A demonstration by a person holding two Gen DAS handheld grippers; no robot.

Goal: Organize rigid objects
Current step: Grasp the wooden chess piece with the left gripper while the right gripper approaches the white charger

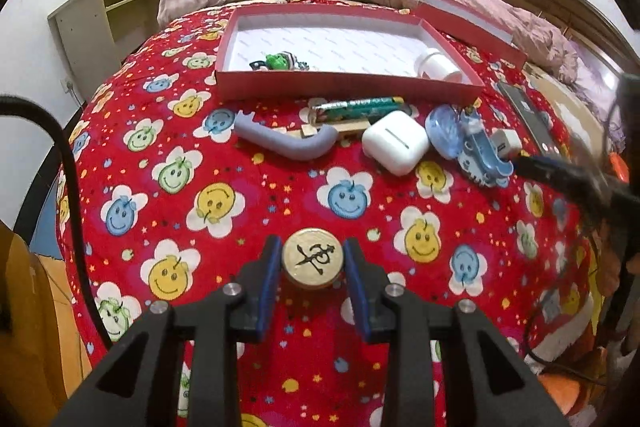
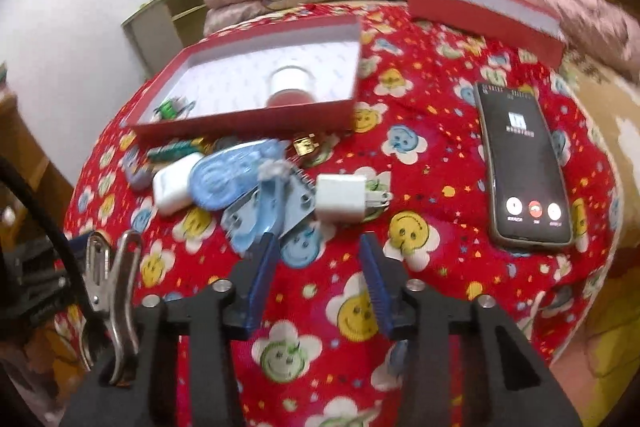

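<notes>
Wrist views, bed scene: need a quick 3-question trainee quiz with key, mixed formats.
1. True or false: the left gripper is shut on the round wooden game piece.
2. Multiple choice: which of these lies inside the open red box? A) white earbud case B) white bottle C) phone
3. Fill in: nothing sits between the fingers of the right gripper; the white charger plug lies just ___ them on the bedspread.

Key: 1 true. 2 B: the white bottle is in the box; the earbud case and phone lie on the bedspread. 3 beyond.
</notes>
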